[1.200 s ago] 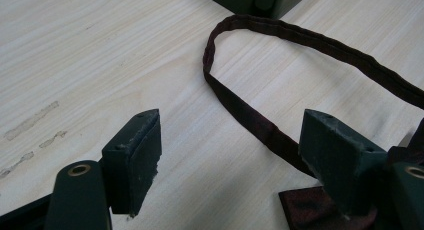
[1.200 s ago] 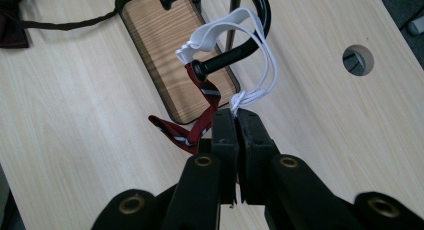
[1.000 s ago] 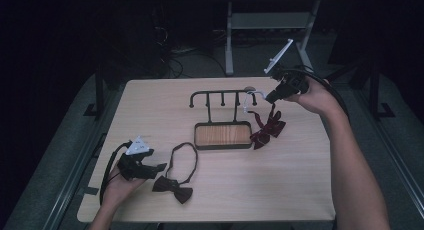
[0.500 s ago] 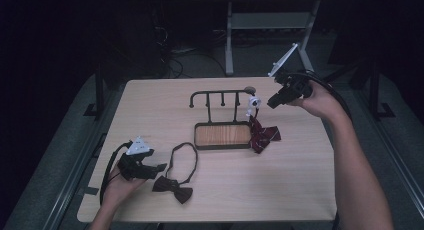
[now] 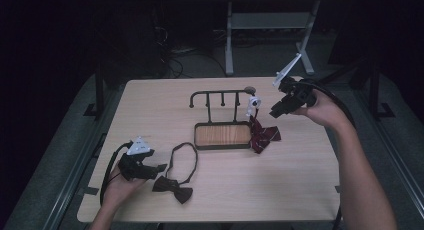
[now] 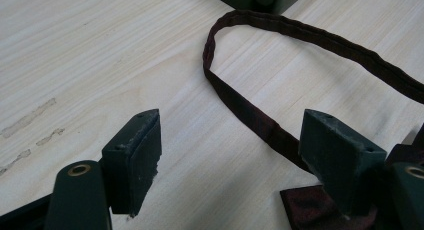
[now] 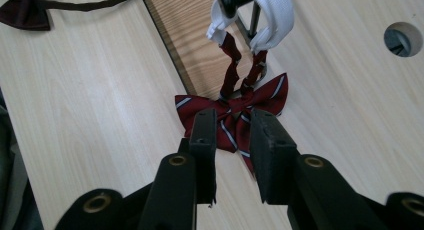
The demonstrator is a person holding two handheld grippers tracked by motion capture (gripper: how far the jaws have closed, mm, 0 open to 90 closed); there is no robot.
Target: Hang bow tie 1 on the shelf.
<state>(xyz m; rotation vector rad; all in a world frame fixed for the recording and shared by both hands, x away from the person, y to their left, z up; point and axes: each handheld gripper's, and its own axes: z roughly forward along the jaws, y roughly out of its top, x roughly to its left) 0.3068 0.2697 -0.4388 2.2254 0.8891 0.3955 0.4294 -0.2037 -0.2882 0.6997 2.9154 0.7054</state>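
Hanging by its white elastic neckband (image 7: 272, 17) from the right end hook of a dark metal hook rack with a wooden base (image 5: 222, 135), the red striped bow tie (image 7: 235, 112) rests with its bow on the pale wood-grain surface (image 5: 250, 190), just beside the right edge of the rack's base. The right gripper (image 5: 280, 109), held in the person's right hand (image 5: 322, 110) above the far right part of the surface, points down toward this tie; in the right gripper view its two black jaws stand a narrow gap apart directly above the bow, and they have just been opening, with nothing pressed between the pads (image 7: 205, 140), so this gripper is released. The band loops over the hook's rounded tip, and two twisted red strap ends run down from it to the knot. A round hole (image 7: 402, 38) shows in the surface to the right of the rack in that view. At the near left, the left gripper (image 5: 152, 167) lies low on the surface in the person's left hand (image 5: 117, 190), bearing a grey three-cornered plate on top. Its jaws are spread wide and grasp nothing. In the left gripper view the thin dark strap of a second, dark maroon bow tie (image 5: 175, 189) curves across the surface between and beyond the jaws, untouched by the left pad; whether the right pad touches it cannot be told. This dark tie lies flat near the front edge, its strap looped toward the rack.
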